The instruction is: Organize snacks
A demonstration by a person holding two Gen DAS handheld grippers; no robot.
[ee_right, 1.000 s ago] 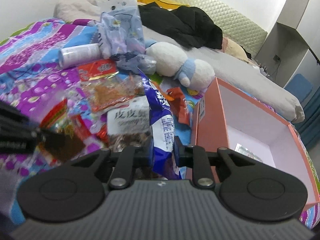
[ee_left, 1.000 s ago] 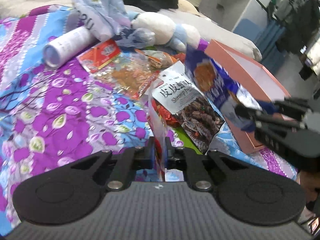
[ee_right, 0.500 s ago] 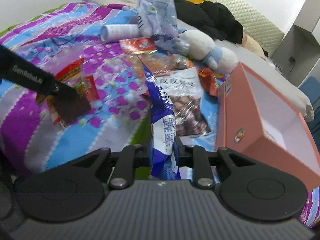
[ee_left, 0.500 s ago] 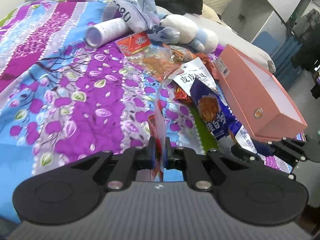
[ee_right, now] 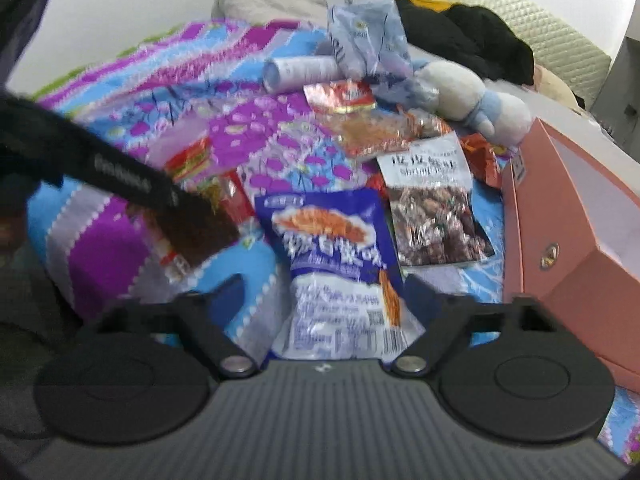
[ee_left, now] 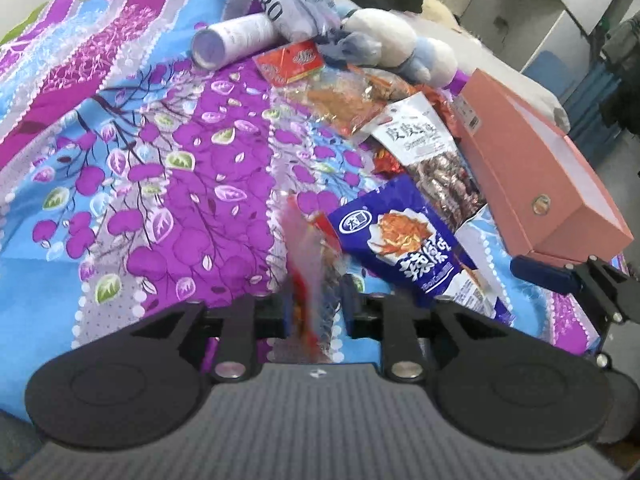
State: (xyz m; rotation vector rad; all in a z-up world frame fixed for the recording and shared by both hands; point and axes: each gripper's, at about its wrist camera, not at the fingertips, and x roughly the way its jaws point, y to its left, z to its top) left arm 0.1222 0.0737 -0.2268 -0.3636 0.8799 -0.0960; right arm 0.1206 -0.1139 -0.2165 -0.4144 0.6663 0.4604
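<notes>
Both packets have been carried nearer the bed's edge and both claws have just been opening. Right claw (ee_right: 320, 292) is spread wide — the blue packet (ee_right: 332, 248) lies flat between its jaws, long axis pointing away. Left claw (ee_left: 314, 304) is partly parted around the upright red packet (ee_left: 308, 268), the pink box (ee_left: 536, 168) well right.

Snack packets lay on the bedspread (ee_left: 168, 184): noodle packet (ee_right: 332, 248) nearest, shrimp packet (ee_right: 432, 200) to its right and farther. Open box (ee_right: 568, 216) stood right of both. Cylindrical tube (ee_right: 300, 72) and plush toy (ee_right: 472, 96) lay farthest.
</notes>
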